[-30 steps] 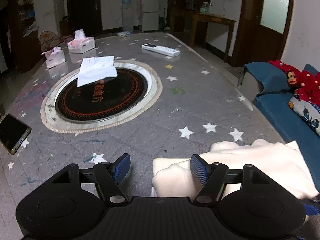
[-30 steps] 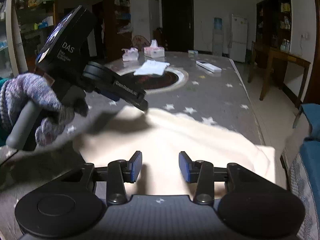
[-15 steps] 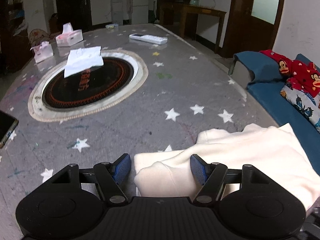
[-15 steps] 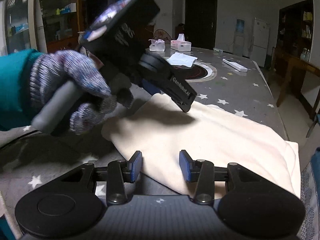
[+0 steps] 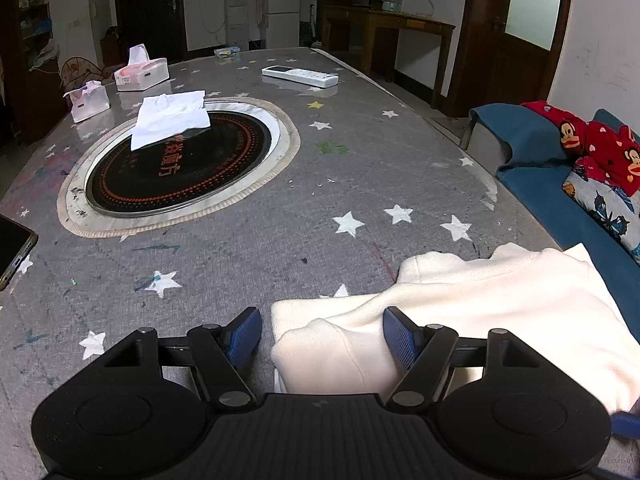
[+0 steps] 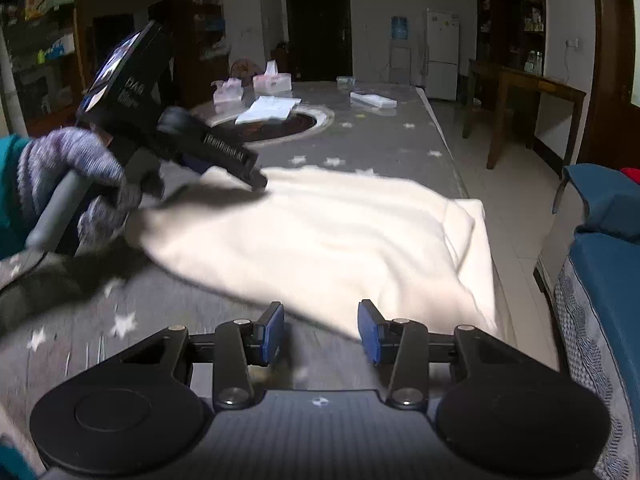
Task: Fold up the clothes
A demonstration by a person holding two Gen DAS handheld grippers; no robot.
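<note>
The cream fleece garment (image 6: 332, 236) lies partly folded on the star-patterned table (image 5: 248, 248), near the edge beside the blue sofa (image 5: 560, 208). The left gripper (image 5: 322, 334) stands with its jaws wide apart around the garment's folded corner; the blue pads (image 5: 400, 338) do not visibly press the cloth, so nothing is clamped. In the right wrist view, its tip rests on the far edge of the fabric, probably to steady the fold. The right gripper (image 6: 320, 326) hovers at the near hem with its jaws partly apart and empty. Judged from this layout, each gripper is positioned at a separate edge so the next fold can be lifted evenly. The remote control (image 5: 300, 76), tissue boxes (image 5: 140, 74) and phone (image 5: 14, 248) lie well apart from the work area.
</note>
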